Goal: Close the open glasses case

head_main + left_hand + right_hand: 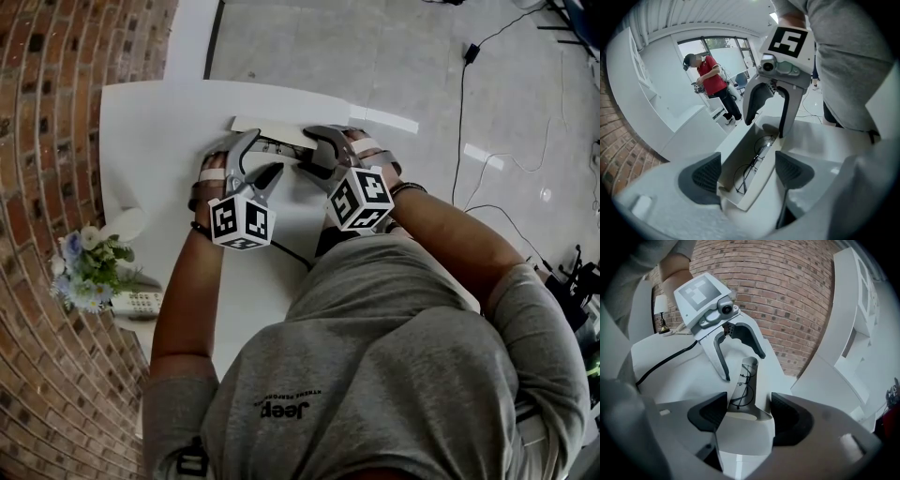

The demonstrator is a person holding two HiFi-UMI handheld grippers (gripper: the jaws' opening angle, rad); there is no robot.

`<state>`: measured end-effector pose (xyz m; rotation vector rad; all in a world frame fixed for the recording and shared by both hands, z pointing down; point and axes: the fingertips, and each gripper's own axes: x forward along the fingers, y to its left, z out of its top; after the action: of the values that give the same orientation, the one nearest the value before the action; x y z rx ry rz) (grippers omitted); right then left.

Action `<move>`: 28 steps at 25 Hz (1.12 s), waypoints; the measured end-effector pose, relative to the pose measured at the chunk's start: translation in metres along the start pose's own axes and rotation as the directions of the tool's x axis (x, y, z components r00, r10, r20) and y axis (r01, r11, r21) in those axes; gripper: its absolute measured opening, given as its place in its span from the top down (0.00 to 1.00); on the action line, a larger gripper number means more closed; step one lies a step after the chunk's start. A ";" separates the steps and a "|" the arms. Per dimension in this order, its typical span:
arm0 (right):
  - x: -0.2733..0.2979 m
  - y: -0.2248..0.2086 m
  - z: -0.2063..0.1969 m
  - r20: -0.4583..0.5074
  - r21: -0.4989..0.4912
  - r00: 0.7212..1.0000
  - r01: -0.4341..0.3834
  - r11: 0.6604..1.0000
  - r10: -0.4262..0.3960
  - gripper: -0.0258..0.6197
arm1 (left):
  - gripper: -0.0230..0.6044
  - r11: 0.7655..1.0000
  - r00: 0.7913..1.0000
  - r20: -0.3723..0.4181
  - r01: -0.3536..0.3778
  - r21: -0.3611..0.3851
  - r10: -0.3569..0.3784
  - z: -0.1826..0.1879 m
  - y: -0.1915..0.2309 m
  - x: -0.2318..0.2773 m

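A white table [159, 141] with a smooth matt top and a rounded corner was seen against a curved red brick wall [47, 112]. Beyond its far edge, grey glossy floor [375, 56] was left open. Bare tabletop lay on the wall side of the hands and between them and the person's body.

The left gripper [748, 173] and the right gripper [749, 416], both of pale grey plastic with curved arms, were held facing each other across the far part of the table. A marker cube was carried on each.

A small bunch of pale blue and white flowers [89, 267] was set near the table's wall-side edge, well apart from the hands.

The case [736, 150], a long white box with stiff flat walls and square corners, lay open on the table near its far edge, between the two grippers. One end was taken between the left fingers [705, 176], whose dark ribbed pads were closed against its two long sides. The other end was pinched the same way between the right fingers [710, 413].

Thin round wire glasses [752, 166] were seen lying lengthwise inside the case.

A thin black cable [292, 255] was trailed across the table below the grippers.
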<state>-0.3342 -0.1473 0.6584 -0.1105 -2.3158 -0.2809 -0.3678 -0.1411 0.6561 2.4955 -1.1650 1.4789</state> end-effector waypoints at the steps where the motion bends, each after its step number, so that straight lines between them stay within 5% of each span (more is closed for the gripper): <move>1: -0.001 0.001 0.000 0.000 -0.007 1.000 0.006 1.000 -0.006 0.50 | 0.38 1.000 1.000 0.000 0.002 0.000 -0.002 0.000 -0.002 -0.001; 8: -0.004 0.004 0.003 -0.002 -0.032 1.000 0.027 0.999 -0.027 0.64 | 0.39 1.000 1.000 -0.012 0.027 -0.002 -0.027 -0.007 -0.015 -0.007; 11: -0.006 0.026 0.004 -0.024 -0.040 0.995 -0.094 0.995 0.093 0.63 | 0.46 0.994 0.993 -0.067 0.099 -0.036 -0.101 -0.023 -0.031 -0.005; 13: -0.006 0.040 0.003 -0.041 -0.041 0.987 -0.154 0.987 0.153 0.54 | 0.47 0.986 0.986 -0.081 0.140 -0.086 -0.147 -0.032 -0.039 -0.003; 28: -0.008 0.035 0.008 -0.013 0.041 0.990 -0.138 0.990 0.139 0.56 | 0.48 0.983 0.984 -0.080 0.147 -0.113 -0.157 -0.031 -0.037 -0.004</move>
<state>-0.3289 -0.1113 0.6532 -0.2473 -2.2840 -0.1641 -0.3696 -0.1013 0.6828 2.3642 -0.9873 1.4323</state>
